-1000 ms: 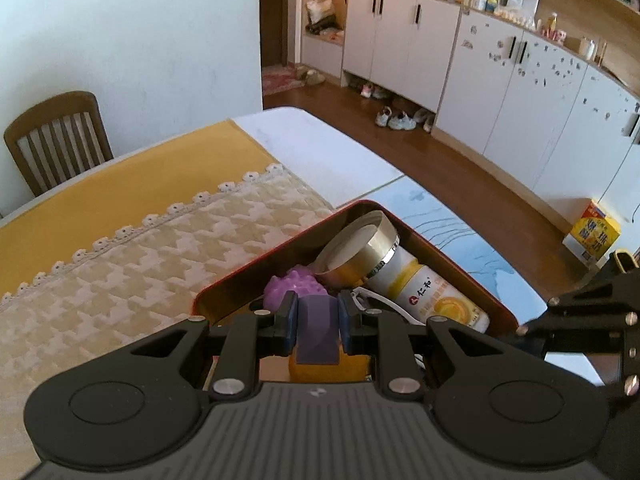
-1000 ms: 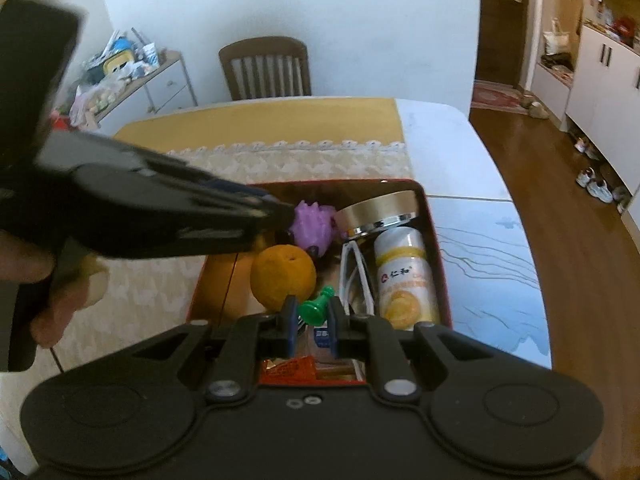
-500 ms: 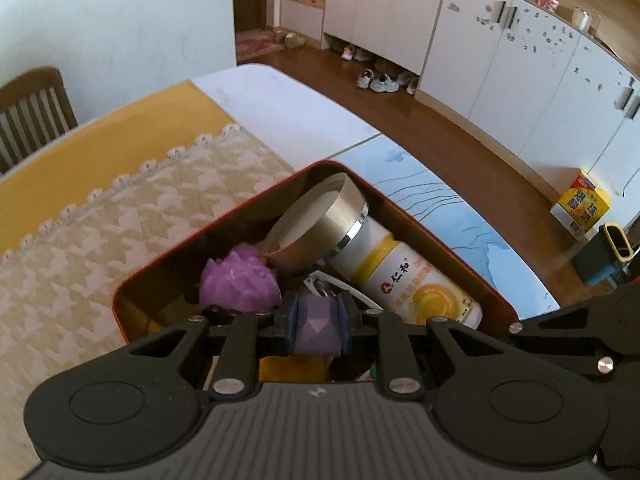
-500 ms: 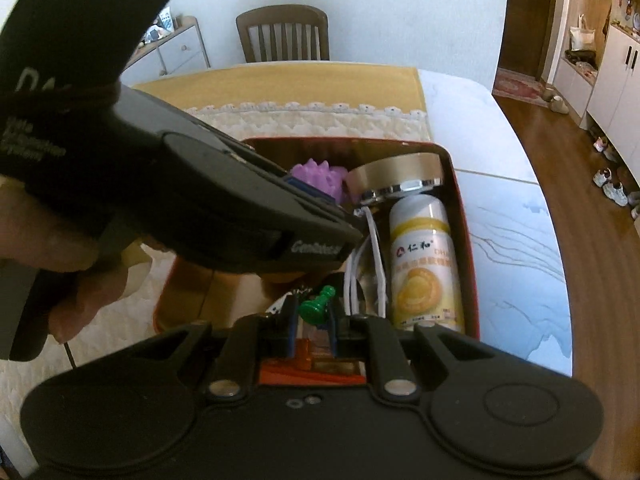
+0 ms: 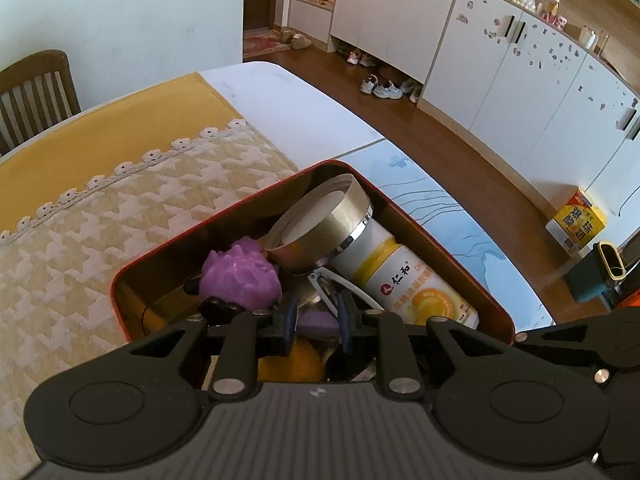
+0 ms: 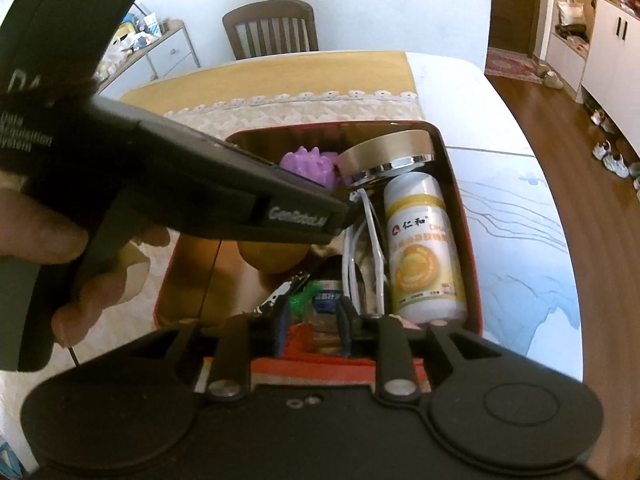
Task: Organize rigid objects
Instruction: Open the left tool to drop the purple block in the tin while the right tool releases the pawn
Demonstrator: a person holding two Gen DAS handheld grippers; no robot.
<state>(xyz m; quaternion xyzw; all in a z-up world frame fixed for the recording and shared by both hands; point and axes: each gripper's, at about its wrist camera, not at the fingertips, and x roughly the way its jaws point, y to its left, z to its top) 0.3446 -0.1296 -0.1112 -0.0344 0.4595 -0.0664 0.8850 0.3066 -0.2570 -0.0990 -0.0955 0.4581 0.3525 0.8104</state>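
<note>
Both grippers hang over the red tin, dropping small pieces in with the rest.

The left gripper (image 5: 316, 326) is clamped on a small purple block (image 5: 318, 321), held low over the red tin (image 5: 416, 216) so it can land in the gap beside the orange (image 5: 290, 362) and the purple spiky ball (image 5: 240, 276). The right gripper (image 6: 311, 322) has just been opening; its jaws stand apart with the green pin (image 6: 301, 300) lying loose between them, apparently let go near the tin's near end. The yellow-labelled bottle (image 6: 424, 244) lies along the right wall, the gold lid (image 6: 386, 154) propped against it, which leaves the middle free.
</note>
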